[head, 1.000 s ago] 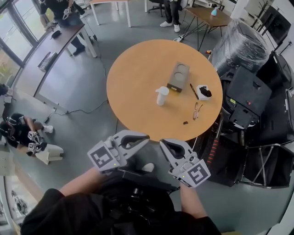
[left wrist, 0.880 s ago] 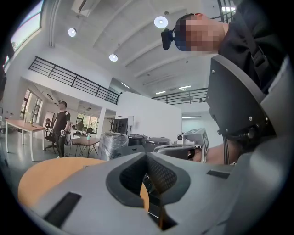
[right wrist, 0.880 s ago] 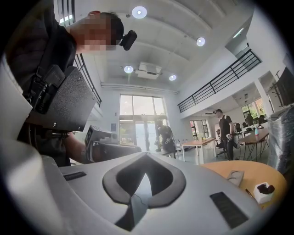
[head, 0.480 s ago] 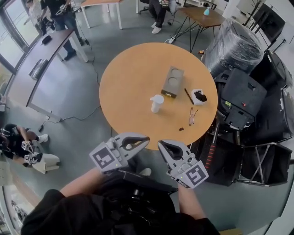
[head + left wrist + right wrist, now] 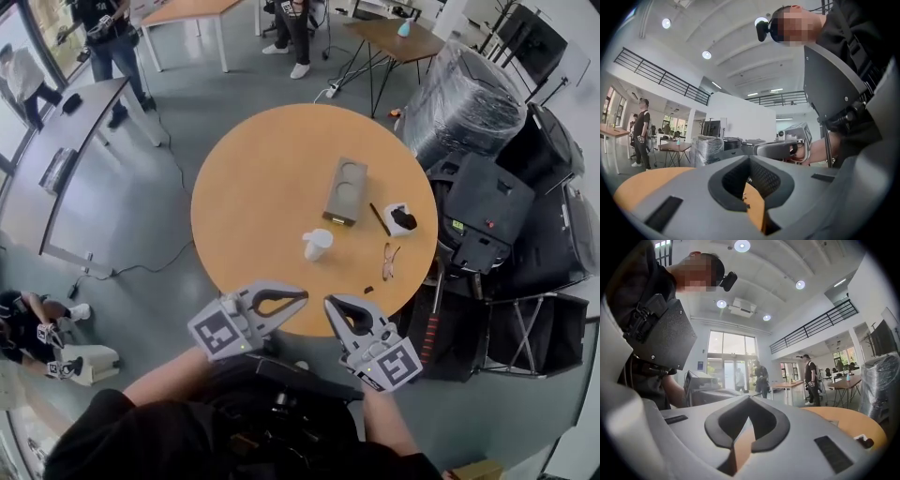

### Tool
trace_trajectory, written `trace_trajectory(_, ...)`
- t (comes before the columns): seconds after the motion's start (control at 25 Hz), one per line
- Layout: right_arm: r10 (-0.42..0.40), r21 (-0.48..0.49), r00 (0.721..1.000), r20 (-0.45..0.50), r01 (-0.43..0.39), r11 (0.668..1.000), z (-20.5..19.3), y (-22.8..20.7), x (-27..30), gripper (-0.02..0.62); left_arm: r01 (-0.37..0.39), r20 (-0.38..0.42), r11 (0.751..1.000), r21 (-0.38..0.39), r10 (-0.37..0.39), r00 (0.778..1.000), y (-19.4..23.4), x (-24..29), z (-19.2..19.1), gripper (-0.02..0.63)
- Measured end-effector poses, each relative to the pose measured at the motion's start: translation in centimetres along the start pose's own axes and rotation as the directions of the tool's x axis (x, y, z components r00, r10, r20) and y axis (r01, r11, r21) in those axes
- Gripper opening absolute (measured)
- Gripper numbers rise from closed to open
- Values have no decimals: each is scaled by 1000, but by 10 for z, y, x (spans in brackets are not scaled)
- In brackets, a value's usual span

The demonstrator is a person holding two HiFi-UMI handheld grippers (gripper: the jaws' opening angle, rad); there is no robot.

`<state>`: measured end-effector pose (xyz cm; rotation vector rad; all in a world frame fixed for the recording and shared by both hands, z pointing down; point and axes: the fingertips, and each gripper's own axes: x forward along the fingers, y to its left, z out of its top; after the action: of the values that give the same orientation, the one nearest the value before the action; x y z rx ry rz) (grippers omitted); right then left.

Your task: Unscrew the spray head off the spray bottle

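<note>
Left gripper (image 5: pixel 298 296), right gripper (image 5: pixel 332 304): jaws clenched, empty. White container (image 5: pixel 317 245), possibly spray bottle, upright on table (image 5: pixel 244 187).

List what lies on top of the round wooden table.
On the table: a white bottle, a grey box, a pen, a white dish holding something dark, glasses and a small dark scrap. The left claw and right claw cover part of the near rim.

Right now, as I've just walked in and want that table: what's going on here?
A person stands by the round table with a gripper in each hand. The left gripper and right gripper are both shut and empty, side by side near its edge. The white bottle stands untouched on the table, near a grey box, a pen and glasses.
</note>
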<state>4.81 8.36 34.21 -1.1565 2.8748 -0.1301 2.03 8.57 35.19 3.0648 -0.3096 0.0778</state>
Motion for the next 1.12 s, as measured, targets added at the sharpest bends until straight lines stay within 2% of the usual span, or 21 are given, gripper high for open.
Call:
trace_trajectory(0.28,-78,7,997,-17,79,997,-5,-32,59,9,52,-1,999,-15,-52,999,70,-10,-6,9)
trace_trajectory(0.68,-189,6,980,-62,190,982,-39,-76,105,12,92,19,996,-10,-92,996,138,-6,-45,9)
trace_trajectory(0.92,-211,25,974,-79,213,977,-76,-116,101,48,68,-12,998,13,-68,998,157,21,-90,18)
trace_trajectory(0.96,-207,29,975,-87,210,977,-84,-122,102,57,57,-18,998,18,-56,998,161,25,-100,40)
trace_trajectory(1.12,-186,42,977,-101,191,981,-112,-148,103,71,-13,-41,1000,17,14,999,180,43,-142,48)
